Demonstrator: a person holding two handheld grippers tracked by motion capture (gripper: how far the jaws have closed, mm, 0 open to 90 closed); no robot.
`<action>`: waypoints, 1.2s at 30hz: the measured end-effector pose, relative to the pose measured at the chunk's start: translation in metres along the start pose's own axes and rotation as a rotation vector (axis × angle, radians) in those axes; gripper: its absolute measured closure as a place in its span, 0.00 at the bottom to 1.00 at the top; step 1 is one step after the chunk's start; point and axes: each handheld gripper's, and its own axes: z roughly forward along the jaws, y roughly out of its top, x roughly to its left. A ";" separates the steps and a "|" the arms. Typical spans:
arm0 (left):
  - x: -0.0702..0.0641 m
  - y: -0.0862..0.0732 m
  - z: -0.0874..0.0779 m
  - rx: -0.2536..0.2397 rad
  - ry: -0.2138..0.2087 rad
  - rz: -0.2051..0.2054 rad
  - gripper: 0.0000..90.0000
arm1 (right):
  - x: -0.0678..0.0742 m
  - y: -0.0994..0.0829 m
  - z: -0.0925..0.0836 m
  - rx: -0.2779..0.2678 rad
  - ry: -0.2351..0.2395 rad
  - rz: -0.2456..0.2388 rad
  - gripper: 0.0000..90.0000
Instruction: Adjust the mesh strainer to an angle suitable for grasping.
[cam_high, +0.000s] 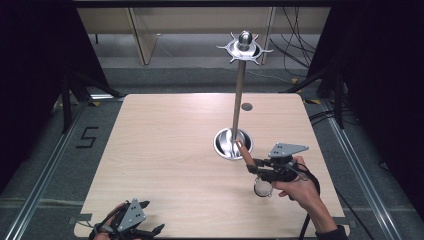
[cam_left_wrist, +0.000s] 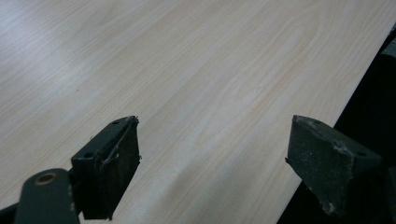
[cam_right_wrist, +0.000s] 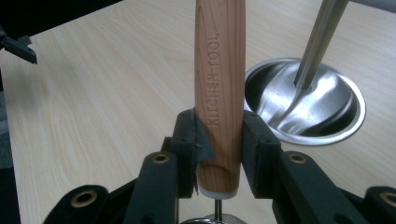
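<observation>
Pale wood table (cam_high: 165, 165) lies under my left gripper (cam_left_wrist: 212, 163) at the near left edge, jaws wide apart. Right of centre, my right gripper (cam_right_wrist: 219, 154) clamps the wooden-handled kitchen tool (cam_right_wrist: 219, 79), just beside the steel stand's base (cam_right_wrist: 327, 107).

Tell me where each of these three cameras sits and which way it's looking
High view: above the person's side, looking forward and down on the table; both hands show, left hand-held gripper bottom left, right hand-held gripper by the stand's base.
Left gripper view: rides that gripper, facing bare tabletop and its edge; jaws apart.
Right gripper view: looks along jaws shut on the wooden handle, toward the base.
Shared: high and right views both show handle, base and pole.
</observation>
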 end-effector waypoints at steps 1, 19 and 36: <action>0.000 0.000 0.001 -0.003 0.006 0.006 0.18 | 0.000 0.001 0.001 -0.021 -0.011 0.001 0.78; 0.002 0.000 0.000 0.003 0.005 0.022 0.18 | 0.000 0.034 -0.014 -0.121 -0.024 -0.030 0.78; 0.002 0.000 0.000 -0.008 0.008 0.010 0.18 | -0.002 0.062 -0.038 -0.240 -0.044 -0.063 0.78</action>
